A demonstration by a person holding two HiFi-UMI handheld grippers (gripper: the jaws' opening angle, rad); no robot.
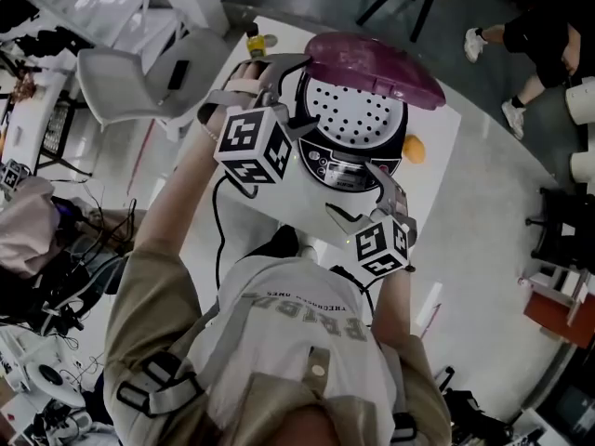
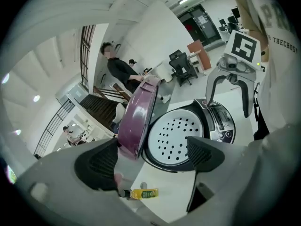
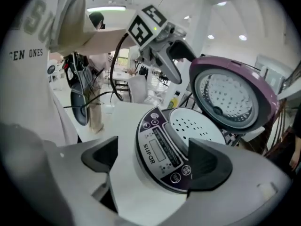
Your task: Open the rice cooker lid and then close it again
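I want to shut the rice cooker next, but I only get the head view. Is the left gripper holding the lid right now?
Observer: No. In the left gripper view the left gripper has its jaws apart. The upright purple lid shows in the gap, but neither pad presses on it.
Operator: And the other one?
Observer: The right gripper is open too. Its own view shows only the cooker's control panel beyond the jaws, with nothing held.
Operator: What does the lid's underside look like?
Observer: The right gripper view shows a round perforated metal plate set inside it.
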